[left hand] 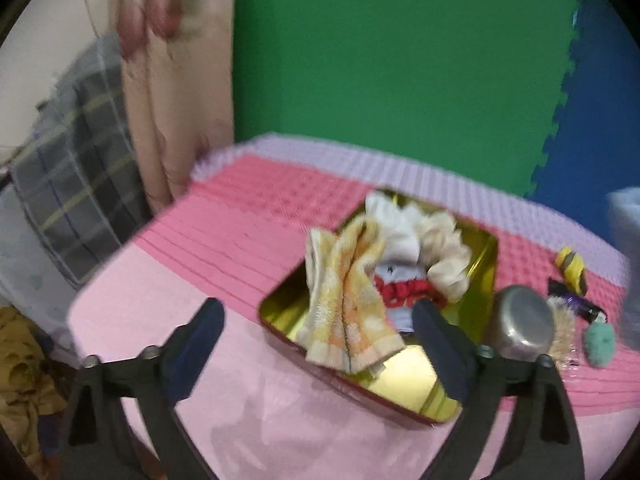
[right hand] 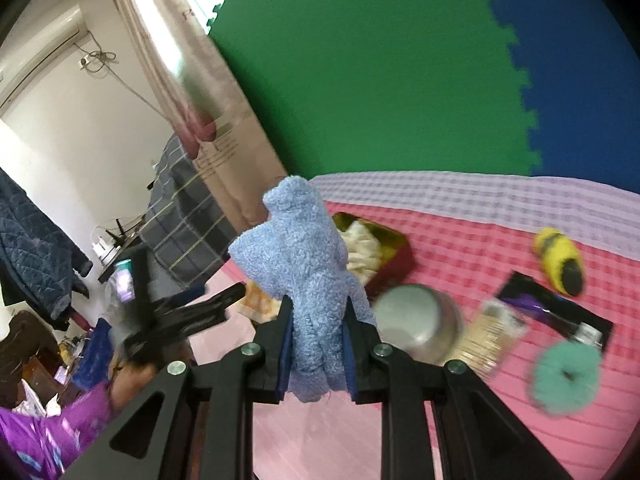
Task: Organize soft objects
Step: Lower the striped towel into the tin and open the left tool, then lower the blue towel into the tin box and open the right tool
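My left gripper (left hand: 320,344) has its jaws spread over the tin (left hand: 476,256), which holds the yellow cloth (left hand: 348,300) and white cloths. My right gripper (right hand: 316,344) pinches the blue towel (right hand: 304,248) — next in. Green scrunchie (right hand: 564,376) waits at four o'clock.

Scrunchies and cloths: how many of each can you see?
Scrunchies: 3 (cream, red, teal)
Cloths: 3 (yellow, white, blue)
Total: 6
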Demonstrator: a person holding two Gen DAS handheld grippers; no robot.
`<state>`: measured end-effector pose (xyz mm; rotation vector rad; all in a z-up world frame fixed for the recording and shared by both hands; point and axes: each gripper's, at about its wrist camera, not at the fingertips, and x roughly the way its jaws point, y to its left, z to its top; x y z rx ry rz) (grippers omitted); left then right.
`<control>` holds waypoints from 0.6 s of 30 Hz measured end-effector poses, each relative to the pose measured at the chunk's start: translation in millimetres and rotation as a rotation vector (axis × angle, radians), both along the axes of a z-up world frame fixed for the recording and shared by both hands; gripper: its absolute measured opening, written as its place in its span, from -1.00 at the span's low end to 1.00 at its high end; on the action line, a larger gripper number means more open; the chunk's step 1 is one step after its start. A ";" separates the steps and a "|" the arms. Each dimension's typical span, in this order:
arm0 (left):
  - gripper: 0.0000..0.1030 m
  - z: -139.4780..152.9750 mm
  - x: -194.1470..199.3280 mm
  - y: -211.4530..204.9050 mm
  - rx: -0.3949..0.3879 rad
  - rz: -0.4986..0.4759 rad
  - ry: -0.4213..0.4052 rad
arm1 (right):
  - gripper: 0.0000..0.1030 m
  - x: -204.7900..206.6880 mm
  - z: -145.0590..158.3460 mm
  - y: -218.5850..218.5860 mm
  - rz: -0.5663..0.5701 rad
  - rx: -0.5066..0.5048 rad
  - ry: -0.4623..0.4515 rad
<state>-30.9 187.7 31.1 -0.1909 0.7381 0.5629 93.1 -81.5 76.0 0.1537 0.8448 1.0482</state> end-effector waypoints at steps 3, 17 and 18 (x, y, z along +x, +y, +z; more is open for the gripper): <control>0.98 15.3 -31.4 -15.7 0.005 0.037 -0.057 | -0.60 9.1 -13.4 38.2 0.009 0.001 0.062; 0.98 -12.3 -55.9 -19.7 0.069 0.050 0.019 | -0.60 19.5 -90.0 167.8 -0.033 -0.185 0.150; 0.98 -14.0 -55.6 -18.4 0.063 0.048 0.027 | -0.60 18.6 -93.4 172.6 -0.030 -0.195 0.149</control>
